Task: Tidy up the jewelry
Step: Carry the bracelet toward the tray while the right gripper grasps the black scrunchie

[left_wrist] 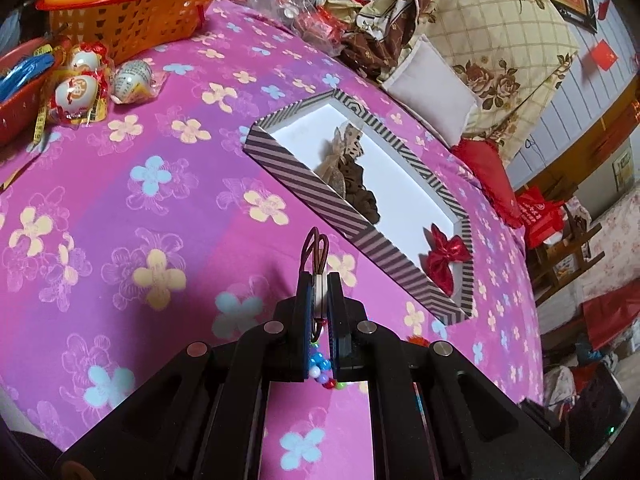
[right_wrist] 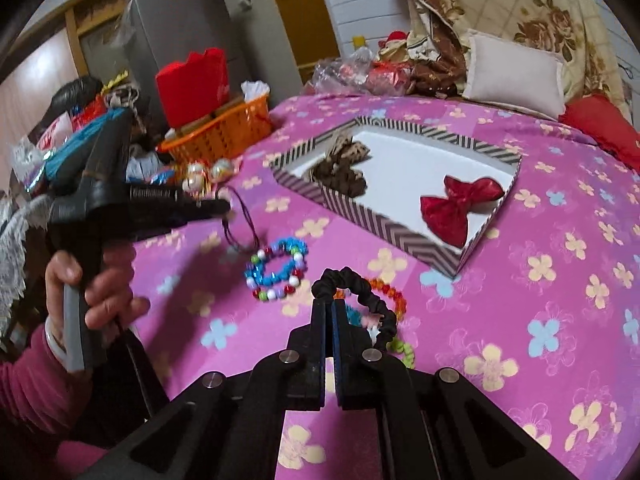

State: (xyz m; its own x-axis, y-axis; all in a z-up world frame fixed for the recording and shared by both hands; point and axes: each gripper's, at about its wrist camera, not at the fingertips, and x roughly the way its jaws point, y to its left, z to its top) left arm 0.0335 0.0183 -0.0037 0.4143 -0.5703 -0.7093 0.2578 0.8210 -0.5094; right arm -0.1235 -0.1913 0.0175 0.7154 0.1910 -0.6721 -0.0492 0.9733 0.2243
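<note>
Grippers counted: two, both clenched.

Nearest from the right wrist: right gripper, pinching one black scrunchie by its near left rim. Loop draped over one orange bead bracelet on the pink flowered cover.

Just beyond, toward the left edge: one blue bead bracelet, blurred. Touching the cover or hanging just above it, cannot tell. Joined to it, one dark cord, running up into the left gripper, held by one hand in a magenta sleeve.

Farther in, near the middle of the cover: one striped box, open. One red bow in its near right corner. One brown heap of fabric pieces at its far left end, too bunched to count.

Seen only from the right wrist: scrunchie, orange bracelet, hand.

Seen only from the left wrist:
- left gripper squeezing a pale piece
- dark cord looping out past the fingertips
- blue bead bracelet dangling below the jaws
- three wrapped eggs near the far left edge

Farthest, along the far edge: one orange basket and one white cushion.
</note>
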